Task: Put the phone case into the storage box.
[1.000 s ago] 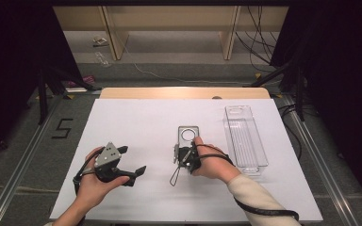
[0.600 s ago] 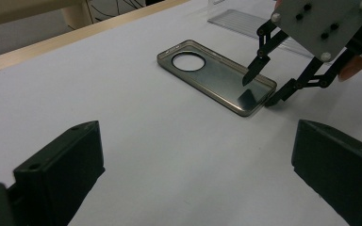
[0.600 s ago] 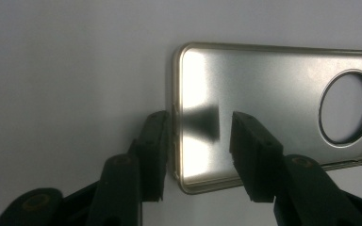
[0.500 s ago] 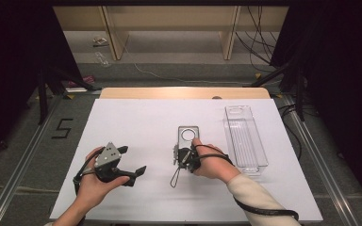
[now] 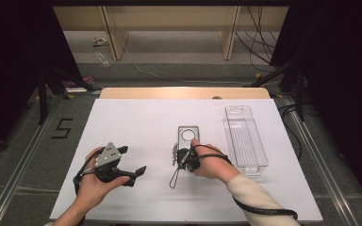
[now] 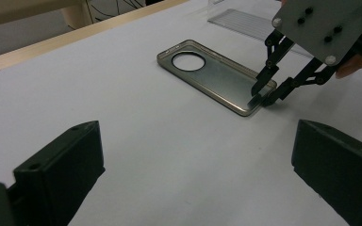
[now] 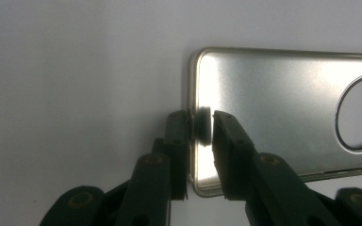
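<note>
— Closing in the last second, my right hand-held gripper [image 7: 200, 129] now pinches the near end wall of the phone case [image 7: 283, 108], flat on the tabletop [image 5: 136, 117].

— And the left hand-held gripper [image 5: 139, 172]?

— Wide open, empty, well apart. A lift looks possible next.

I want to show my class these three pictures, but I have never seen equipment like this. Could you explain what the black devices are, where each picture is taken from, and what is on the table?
A person sits at a white table holding a black two-jawed hand tool in each hand. One picture looks down from above; the other two come from cameras riding on each tool.

The left tool rests open, holding nothing. The right tool straddles the near short edge of a flat, silvery-grey phone case with a round camera hole. Its jaws have just been closing on that rim, one outside and one inside, and appear to pinch it.

Beside the case lies a long clear plastic tray.
</note>
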Demonstrator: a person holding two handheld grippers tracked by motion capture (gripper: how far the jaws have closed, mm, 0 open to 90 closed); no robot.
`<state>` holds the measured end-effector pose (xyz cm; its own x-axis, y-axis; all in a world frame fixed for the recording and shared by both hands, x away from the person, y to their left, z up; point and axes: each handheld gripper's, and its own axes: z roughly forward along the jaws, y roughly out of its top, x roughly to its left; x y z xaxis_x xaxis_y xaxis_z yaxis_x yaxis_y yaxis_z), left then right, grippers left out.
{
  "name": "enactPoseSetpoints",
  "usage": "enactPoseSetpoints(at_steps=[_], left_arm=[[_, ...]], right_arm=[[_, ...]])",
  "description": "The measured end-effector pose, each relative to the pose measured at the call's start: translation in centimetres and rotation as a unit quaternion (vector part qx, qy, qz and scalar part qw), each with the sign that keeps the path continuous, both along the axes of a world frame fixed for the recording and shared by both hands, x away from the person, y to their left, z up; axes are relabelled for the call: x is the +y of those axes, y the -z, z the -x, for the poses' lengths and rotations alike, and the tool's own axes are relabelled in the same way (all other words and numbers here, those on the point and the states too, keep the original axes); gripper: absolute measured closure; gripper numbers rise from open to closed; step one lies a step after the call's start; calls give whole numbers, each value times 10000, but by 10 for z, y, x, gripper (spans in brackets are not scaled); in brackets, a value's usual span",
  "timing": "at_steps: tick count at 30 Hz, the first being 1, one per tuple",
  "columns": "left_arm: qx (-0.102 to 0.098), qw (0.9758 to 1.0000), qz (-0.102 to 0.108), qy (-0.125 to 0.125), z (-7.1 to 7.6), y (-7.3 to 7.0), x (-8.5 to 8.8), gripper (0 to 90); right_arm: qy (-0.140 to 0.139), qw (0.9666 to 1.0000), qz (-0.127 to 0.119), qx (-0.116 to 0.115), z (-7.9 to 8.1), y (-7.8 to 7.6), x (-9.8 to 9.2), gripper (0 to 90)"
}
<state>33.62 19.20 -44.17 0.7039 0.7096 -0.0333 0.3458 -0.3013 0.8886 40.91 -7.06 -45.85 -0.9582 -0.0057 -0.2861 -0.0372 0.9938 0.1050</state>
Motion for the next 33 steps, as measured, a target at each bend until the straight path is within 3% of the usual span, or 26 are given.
enactPoseSetpoints(at_steps=[4,10,19,33], left_arm=[[-2,10000,6,-4,0,0,0,22],[-3,10000,9,-8,0,0,0,22],[-2,10000,8,-5,0,0,0,23],[-2,10000,16,-2,0,0,0,23]], right_arm=[[-14,9999,98,39,0,-1,1,780],[-12,10000,27,40,-1,1,0,806],[-46,9998,197,86,-1,-1,2,833],[24,9999,125,113,0,1,2,864]])
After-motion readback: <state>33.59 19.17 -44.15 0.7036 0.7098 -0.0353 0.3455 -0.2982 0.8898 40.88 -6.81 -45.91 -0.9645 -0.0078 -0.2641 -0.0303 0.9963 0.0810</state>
